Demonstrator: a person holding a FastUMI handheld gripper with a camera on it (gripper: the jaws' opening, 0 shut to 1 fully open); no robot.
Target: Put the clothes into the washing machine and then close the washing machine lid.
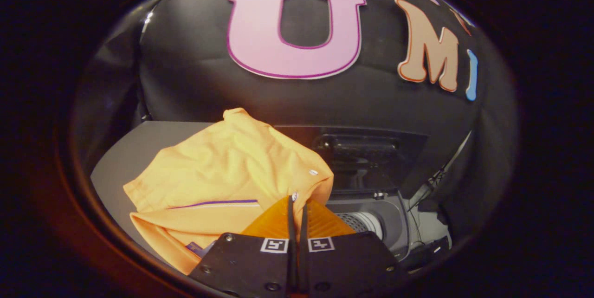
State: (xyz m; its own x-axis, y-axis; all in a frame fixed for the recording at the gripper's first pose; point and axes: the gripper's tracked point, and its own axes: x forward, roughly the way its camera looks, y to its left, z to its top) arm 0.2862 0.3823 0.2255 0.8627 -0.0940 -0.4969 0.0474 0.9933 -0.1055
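Note:
An orange shirt (pixel 222 172) with a thin purple stripe lies bunched on the grey table (pixel 134 149), and its right edge hangs over the washing machine's opening. My gripper (pixel 297 201) is shut, its two orange fingers pressed together on the shirt's near edge, with a fold of cloth pinched at the tips. The washing machine (pixel 394 223) stands just right of the fingers. Part of its ribbed metal drum (pixel 364 221) shows inside. Beyond the shirt, the dark lid (pixel 362 149) stands raised and open.
Cables (pixel 431 182) run down on the right side of the machine. Bare grey table surface stretches left of and behind the shirt. The booth's black cloth wall (pixel 195 80) rises close behind the table and lid.

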